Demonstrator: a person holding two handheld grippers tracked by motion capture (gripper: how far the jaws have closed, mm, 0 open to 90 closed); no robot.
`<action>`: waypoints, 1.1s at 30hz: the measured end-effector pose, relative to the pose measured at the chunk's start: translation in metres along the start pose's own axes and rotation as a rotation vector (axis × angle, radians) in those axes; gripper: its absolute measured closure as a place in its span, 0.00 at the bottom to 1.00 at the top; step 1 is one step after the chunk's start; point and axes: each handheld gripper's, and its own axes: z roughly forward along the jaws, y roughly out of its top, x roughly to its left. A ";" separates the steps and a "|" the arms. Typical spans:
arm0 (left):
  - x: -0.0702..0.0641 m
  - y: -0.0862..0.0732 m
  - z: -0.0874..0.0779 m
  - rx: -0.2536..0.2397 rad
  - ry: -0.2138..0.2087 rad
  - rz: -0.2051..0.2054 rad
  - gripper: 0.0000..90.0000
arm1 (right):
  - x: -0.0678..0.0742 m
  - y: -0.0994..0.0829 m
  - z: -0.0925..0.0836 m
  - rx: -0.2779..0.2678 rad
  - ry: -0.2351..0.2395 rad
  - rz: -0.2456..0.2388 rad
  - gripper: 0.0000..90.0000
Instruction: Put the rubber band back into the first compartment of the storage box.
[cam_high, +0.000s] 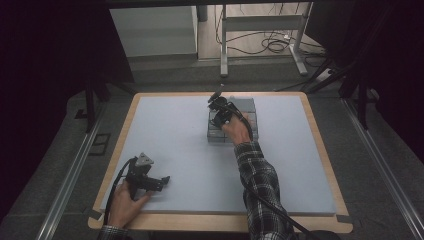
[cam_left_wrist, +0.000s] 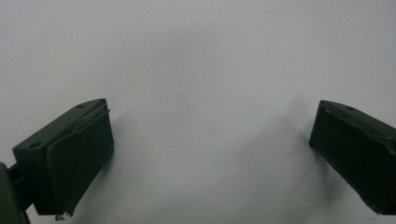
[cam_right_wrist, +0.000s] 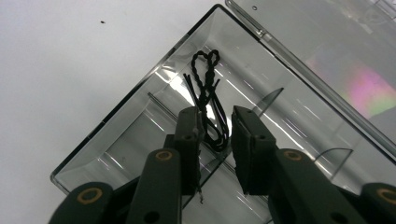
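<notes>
Black fingers (cam_right_wrist: 189, 140) of the right gripper (cam_right_wrist: 215, 135) stand slightly parted in the right gripper view, with a gap between the two pads. A black twisted cord (cam_right_wrist: 208, 93) lies in that gap and runs on beyond the fingertips; the pads do not press on it, so the cord is released. It rests on the floor of a clear plastic box (cam_right_wrist: 116, 135), inside one compartment bounded by thin see-through dividers. The box lid (cam_right_wrist: 336, 51) is folded open and lies flat beside the box. In the high view the right gripper (cam_high: 218, 106) points down into the box (cam_high: 248, 107), which sits at the far middle of the table (cam_high: 175, 130); the hand wears a plaid sleeve (cam_high: 260, 190). Well apart from the box, at the near left corner of the table, the left gripper (cam_high: 159, 182) rests low over the bare surface. Its fingers (cam_left_wrist: 79, 158) are spread wide in the left gripper view, with nothing between them but the pale table (cam_left_wrist: 210, 93).
</notes>
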 end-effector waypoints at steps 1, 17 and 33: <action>0.000 0.000 0.000 0.000 0.000 0.000 0.00 | 0.000 0.000 0.000 0.000 0.000 0.000 0.79; 0.000 0.000 0.000 -0.001 0.000 -0.001 0.00 | 0.008 -0.002 -0.012 -0.034 0.053 -0.009 0.63; 0.000 0.000 0.000 0.000 0.000 0.000 0.00 | 0.015 -0.009 -0.022 -0.060 0.083 -0.050 0.48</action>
